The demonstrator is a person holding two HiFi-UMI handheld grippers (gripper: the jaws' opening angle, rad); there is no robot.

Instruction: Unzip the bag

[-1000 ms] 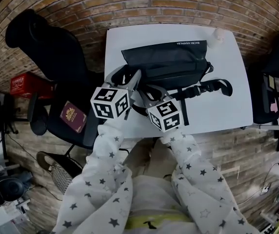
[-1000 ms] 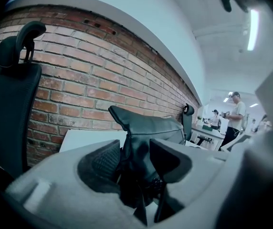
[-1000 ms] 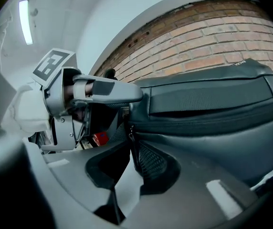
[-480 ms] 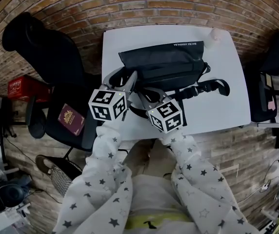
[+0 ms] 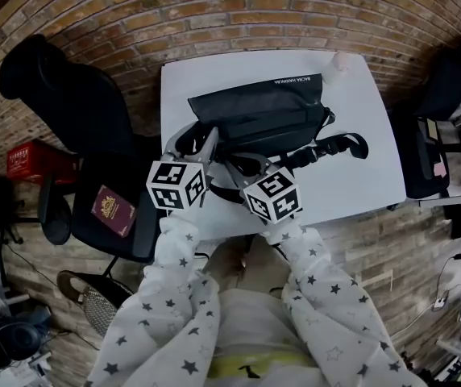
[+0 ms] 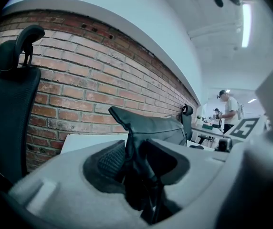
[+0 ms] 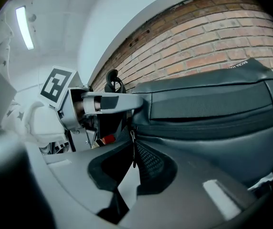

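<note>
**Both claws bite at the bag's left end**

The black bag (image 5: 255, 115) lies lengthwise with the white worktop (image 5: 367, 176) under it. It's a smooth, faintly shiny, boxy shape with white lettering along its far top edge. A webbing strap (image 5: 335, 145) snakes off the bag's right end.

Over at the bag's left end, the left claw (image 6: 134, 159) has just been closing. A thick fold of the bag's dark fabric stands wedged between its jaws, pressed against the dimpled rubber pad (image 6: 109, 160).

Just to the right on that same end, the right claw (image 7: 131, 165) has just been closing too. Its jaws stand nearly together, pinching the thin metal zipper pull (image 7: 132, 147), which hangs straight down from the bag's corner.

Behind the bag runs a rough red brick wall (image 5: 238, 14). Left of the bag sits a black office chair (image 5: 69, 87) with a dark red booklet (image 5: 111, 211) flat on its seat.
</note>
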